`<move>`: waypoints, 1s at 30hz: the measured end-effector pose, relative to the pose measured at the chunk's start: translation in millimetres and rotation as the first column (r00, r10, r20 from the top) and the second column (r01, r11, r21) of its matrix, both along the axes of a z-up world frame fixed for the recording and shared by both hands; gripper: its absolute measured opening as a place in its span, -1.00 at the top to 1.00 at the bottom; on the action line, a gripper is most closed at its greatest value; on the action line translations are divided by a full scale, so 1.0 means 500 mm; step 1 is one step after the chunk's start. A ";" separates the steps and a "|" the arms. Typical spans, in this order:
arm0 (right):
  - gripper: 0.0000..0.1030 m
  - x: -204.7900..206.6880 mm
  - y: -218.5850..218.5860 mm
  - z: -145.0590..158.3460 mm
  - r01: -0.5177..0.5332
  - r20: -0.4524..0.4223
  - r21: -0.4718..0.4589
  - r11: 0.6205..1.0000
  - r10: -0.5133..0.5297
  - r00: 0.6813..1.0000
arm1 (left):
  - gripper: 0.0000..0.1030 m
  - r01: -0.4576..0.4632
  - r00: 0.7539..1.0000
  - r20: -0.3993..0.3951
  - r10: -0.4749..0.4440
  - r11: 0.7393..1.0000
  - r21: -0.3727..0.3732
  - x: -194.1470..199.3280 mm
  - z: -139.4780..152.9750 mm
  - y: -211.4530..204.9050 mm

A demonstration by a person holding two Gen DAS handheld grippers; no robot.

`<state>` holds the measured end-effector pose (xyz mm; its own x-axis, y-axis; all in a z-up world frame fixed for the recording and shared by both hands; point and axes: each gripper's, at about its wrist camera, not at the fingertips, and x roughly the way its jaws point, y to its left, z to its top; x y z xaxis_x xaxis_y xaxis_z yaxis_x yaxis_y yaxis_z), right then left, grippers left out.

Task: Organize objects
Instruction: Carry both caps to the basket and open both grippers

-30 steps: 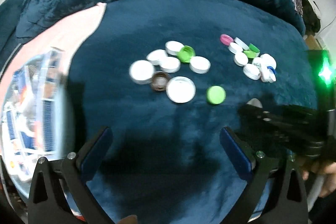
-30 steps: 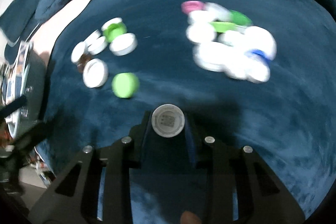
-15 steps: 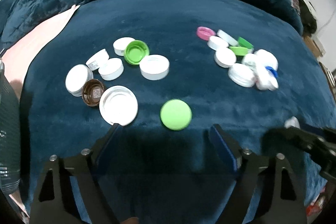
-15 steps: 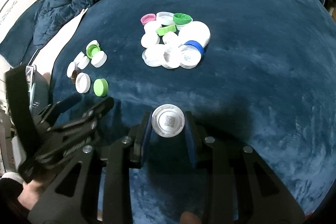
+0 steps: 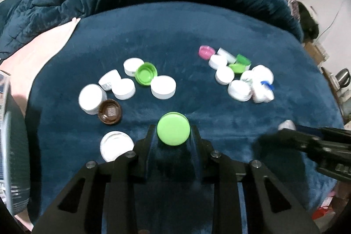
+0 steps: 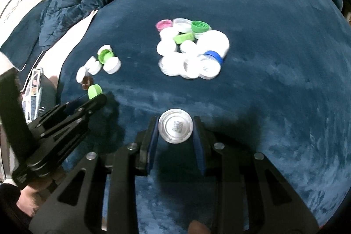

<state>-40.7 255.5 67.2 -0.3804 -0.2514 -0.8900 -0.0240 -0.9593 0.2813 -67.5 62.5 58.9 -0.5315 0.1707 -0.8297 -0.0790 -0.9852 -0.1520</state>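
A dark blue plush blanket point(image 5: 197, 23) covers the bed. On it lie two groups of bottle caps: a left group point(image 5: 122, 89) with a brown cap point(image 5: 109, 111), and a tighter right pile point(image 5: 239, 74).

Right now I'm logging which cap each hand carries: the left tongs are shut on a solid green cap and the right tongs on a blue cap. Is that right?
Only the colour on the right is wrong. The right tongs are shut on a white cap with a printed code, as the right wrist view shows. The left tongs are indeed shut on the solid green cap.
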 end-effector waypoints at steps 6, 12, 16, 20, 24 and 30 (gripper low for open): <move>0.40 -0.010 -0.061 0.034 -0.044 -0.032 -0.002 0.999 0.044 0.999 | 0.42 -0.027 0.999 -0.025 0.027 0.999 0.017 0.032 0.051 -0.052; 0.40 -0.028 -0.158 0.086 -0.117 -0.084 -0.016 0.993 0.116 0.990 | 0.42 -0.107 0.993 -0.055 0.108 0.994 0.023 0.070 0.112 -0.139; 0.40 -0.042 -0.241 0.130 -0.183 -0.127 -0.033 0.983 0.178 0.976 | 0.42 -0.169 0.982 -0.077 0.170 0.985 0.025 0.089 0.153 -0.206; 0.40 -0.052 -0.332 0.183 -0.262 -0.182 -0.056 0.963 0.248 0.952 | 0.42 -0.260 0.960 -0.102 0.262 0.965 0.029 0.113 0.204 -0.307; 0.40 -0.055 -0.423 0.229 -0.342 -0.233 -0.079 0.936 0.316 0.920 | 0.42 -0.369 0.920 -0.127 0.370 0.929 0.034 0.141 0.246 -0.427; 0.40 -0.045 -0.557 0.250 -0.460 -0.261 -0.098 0.882 0.424 0.867 | 0.42 -0.509 0.855 -0.102 0.508 0.860 0.011 0.177 0.256 -0.595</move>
